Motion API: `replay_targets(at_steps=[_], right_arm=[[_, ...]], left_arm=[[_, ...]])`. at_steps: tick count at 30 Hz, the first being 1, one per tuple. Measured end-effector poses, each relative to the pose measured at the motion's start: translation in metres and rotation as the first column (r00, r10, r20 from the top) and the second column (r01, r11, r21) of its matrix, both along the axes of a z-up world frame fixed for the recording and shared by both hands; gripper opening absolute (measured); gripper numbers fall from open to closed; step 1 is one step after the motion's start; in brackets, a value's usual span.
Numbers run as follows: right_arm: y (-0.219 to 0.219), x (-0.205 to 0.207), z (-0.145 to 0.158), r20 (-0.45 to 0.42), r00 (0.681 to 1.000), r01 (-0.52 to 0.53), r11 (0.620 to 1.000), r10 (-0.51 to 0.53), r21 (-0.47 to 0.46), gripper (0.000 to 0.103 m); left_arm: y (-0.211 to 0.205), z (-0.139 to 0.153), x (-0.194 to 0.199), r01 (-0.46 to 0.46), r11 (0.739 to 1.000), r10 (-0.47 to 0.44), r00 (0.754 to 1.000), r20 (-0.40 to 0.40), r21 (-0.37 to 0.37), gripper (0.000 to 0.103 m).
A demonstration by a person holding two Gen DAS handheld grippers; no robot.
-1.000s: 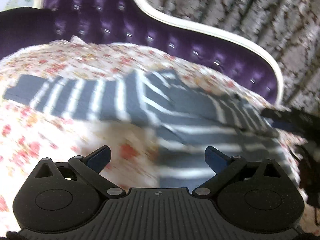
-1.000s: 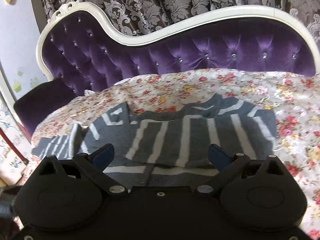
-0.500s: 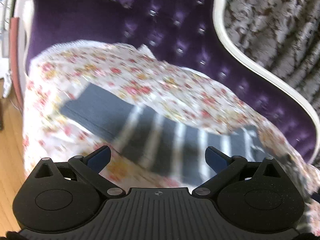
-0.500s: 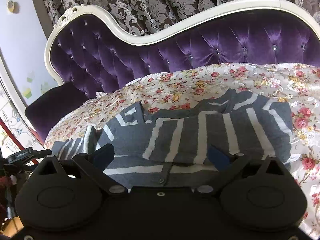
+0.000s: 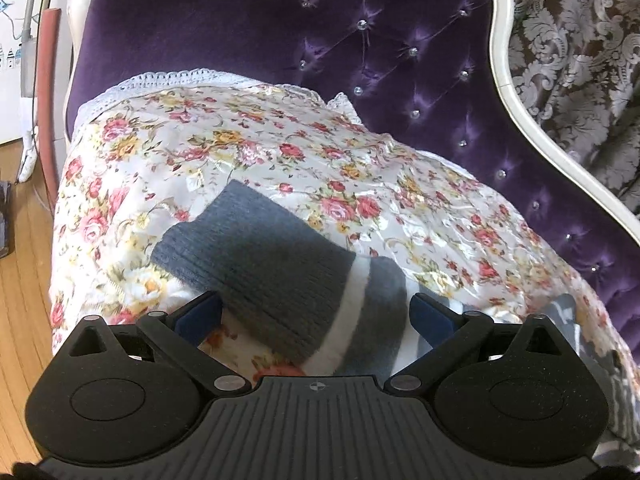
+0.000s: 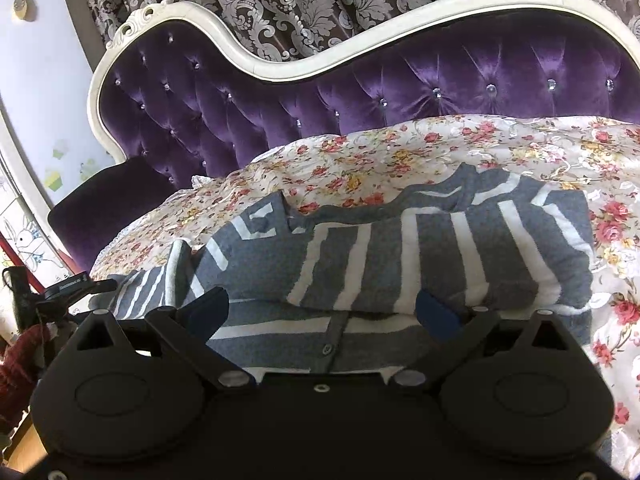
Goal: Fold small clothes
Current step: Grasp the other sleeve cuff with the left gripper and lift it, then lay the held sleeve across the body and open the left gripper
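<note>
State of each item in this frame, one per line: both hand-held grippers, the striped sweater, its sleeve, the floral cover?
Left hand-held gripper: open, straddling the sleeve cuff.
Right hand-held gripper: open, empty.
Striped sweater: partly folded, buttoned.
Sleeve: stretched out flat, unfolded.
Floral cover: spread over the sofa, slightly wrinkled.

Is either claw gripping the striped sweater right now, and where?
Neither. The left claw is open around the sweater sleeve cuff; the right claw is open over its body.

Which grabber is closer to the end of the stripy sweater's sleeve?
Left. The left gripper is open right over the sleeve cuff, fingers either side. The right gripper, also open, sits over the sweater's folded body, with that sleeve off to its left.
</note>
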State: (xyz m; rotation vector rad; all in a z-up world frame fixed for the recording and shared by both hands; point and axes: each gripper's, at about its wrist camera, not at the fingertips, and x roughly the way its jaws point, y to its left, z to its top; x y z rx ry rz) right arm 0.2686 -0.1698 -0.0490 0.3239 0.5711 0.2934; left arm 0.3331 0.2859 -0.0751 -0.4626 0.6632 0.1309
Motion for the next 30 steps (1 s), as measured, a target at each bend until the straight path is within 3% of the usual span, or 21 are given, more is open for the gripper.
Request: replay_targets(at_steps=[2,4,7,11,12,19,30], right_arm=[[0.001,-0.001,-0.001,-0.002,1.0,-0.006,1.0,0.006,0.002,0.1],[0.002,-0.003,-0.002,-0.008,1.0,-0.011,1.0,0.011,0.0,0.1],[0.004,-0.002,-0.005,-0.013,1.0,-0.012,1.0,0.012,-0.011,0.1],[0.005,0.0,-0.007,-0.017,1.0,-0.017,1.0,0.017,-0.005,0.1],[0.006,-0.001,-0.006,-0.014,1.0,-0.018,1.0,0.018,-0.005,0.1],[0.005,0.0,0.0,0.006,1.0,-0.012,1.0,0.012,-0.014,0.1],[-0.007,-0.004,0.011,0.006,1.0,0.018,1.0,-0.018,-0.019,0.1]], left_arm=[[-0.001,0.001,0.002,-0.006,1.0,0.006,1.0,0.012,0.006,0.099],[-0.004,0.001,0.003,-0.01,1.0,0.01,1.0,0.019,0.003,0.078],[-0.009,0.005,0.006,-0.02,0.999,0.02,1.0,0.003,0.036,0.061],[-0.012,0.007,0.005,-0.014,0.999,0.014,1.0,0.001,0.038,0.017],[-0.012,0.007,0.005,-0.009,1.0,0.009,1.0,-0.002,0.029,0.013],[-0.025,0.033,-0.004,-0.003,1.0,0.002,0.999,0.039,0.021,0.01],[-0.109,0.12,-0.015,0.164,0.978,-0.186,0.966,0.182,0.129,0.01]])
